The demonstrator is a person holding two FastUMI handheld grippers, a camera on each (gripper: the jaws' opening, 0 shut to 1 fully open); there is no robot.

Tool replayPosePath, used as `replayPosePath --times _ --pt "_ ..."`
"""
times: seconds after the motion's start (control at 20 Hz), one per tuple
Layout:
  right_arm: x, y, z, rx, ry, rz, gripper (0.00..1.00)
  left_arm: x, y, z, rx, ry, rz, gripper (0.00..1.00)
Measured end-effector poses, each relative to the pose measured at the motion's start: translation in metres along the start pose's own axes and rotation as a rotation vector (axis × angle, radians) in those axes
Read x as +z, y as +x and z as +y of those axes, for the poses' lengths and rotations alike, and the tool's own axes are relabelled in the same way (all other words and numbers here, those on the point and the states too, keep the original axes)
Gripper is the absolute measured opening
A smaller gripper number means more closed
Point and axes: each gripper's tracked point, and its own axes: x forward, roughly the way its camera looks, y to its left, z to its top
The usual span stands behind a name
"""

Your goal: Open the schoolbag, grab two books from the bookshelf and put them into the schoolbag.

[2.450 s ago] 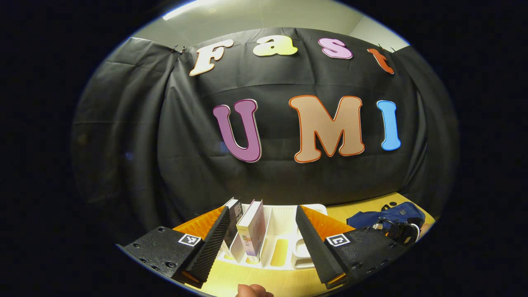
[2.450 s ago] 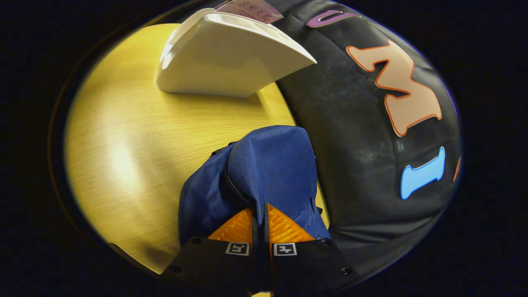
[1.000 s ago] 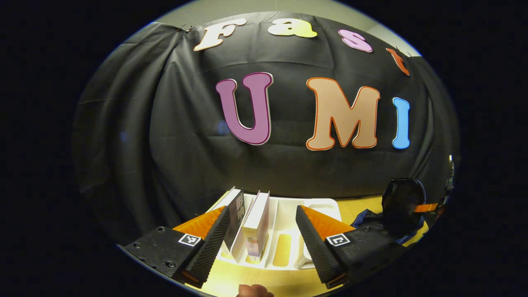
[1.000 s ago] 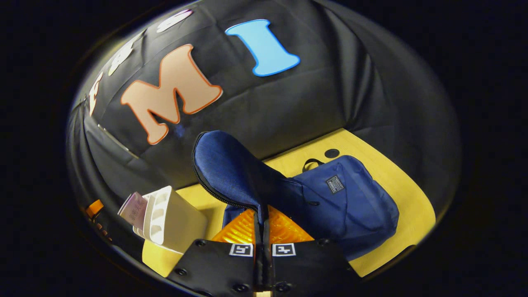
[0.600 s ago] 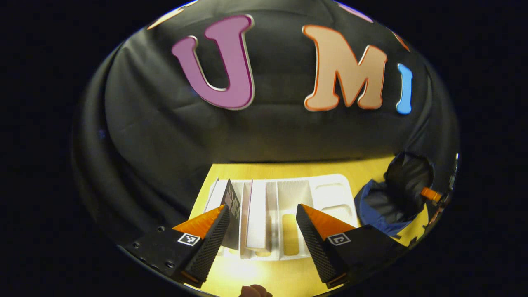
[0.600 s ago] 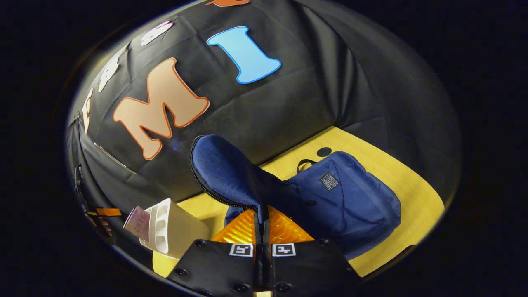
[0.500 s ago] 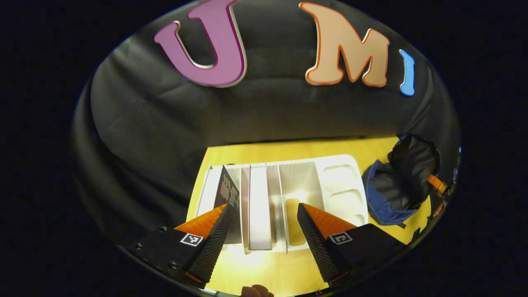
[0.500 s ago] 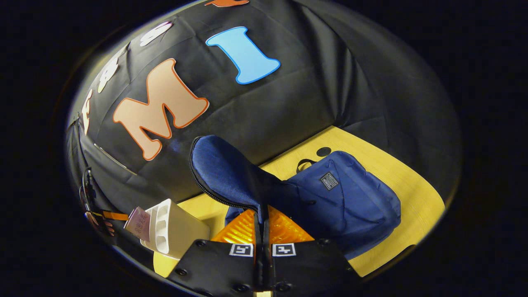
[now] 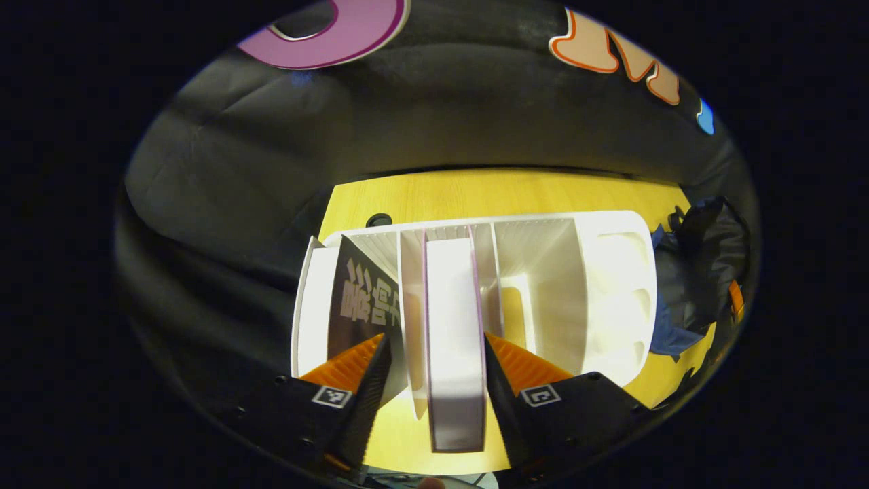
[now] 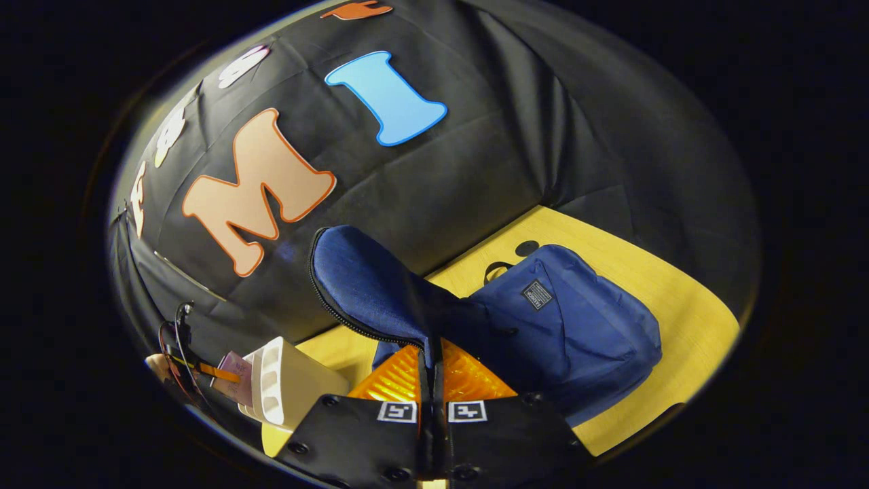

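A white bookshelf (image 9: 611, 285) with upright slots stands on the yellow table. A black book (image 9: 360, 299) leans in its leftmost slot and a pale book with pink covers (image 9: 453, 339) stands in the slot beside it. My left gripper (image 9: 436, 356) looks down from above, open, its fingers straddling the pale book's top edge. The blue schoolbag (image 10: 577, 326) lies on the table, and my right gripper (image 10: 430, 353) is shut on the schoolbag's flap (image 10: 366, 292), holding it raised. In the left gripper view the schoolbag (image 9: 689, 272) gapes dark at the far right.
The bookshelf (image 10: 285, 387) sits left of the bag, with the other gripper (image 10: 197, 370) and a hand above it. The yellow table (image 10: 672, 305) has a round black hole (image 10: 526, 248) behind the bag. Black cloth walls close the back.
My left gripper has tipped downward and moved in over the bookshelf, so its fingers now flank the pale book. My right gripper swung the bag's flap up and holds it there.
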Motion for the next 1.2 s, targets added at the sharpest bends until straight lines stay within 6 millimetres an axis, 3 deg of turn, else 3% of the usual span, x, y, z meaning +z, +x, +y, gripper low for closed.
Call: replayPosePath --times 0.05,0.1,0.2,0.3,0.7,1.2 --pt "-0.001 0.0 -0.001 -0.001 -0.003 0.0 0.03 0.001 0.004 0.002 0.007 0.01 0.014 0.66" --pt "0.0 0.0 -0.001 -0.001 -0.008 0.001 0.05 0.001 0.006 0.002 0.006 0.015 0.031 0.5" --pt "0.0 0.001 -0.002 -0.001 -0.011 0.004 0.03 -0.001 0.008 -0.011 -0.038 0.02 0.052 0.49" --pt "-0.001 0.001 -0.004 -0.002 -0.004 0.005 0.03 -0.003 0.004 -0.014 -0.052 0.028 0.076 0.36" --pt "-0.001 0.001 -0.007 -0.005 -0.003 0.005 0.03 0.005 -0.007 -0.013 -0.065 0.056 0.043 0.32" --pt "0.0 0.001 -0.012 -0.01 -0.01 0.012 0.03 0.026 -0.06 0.001 -0.124 0.001 -0.066 0.32"
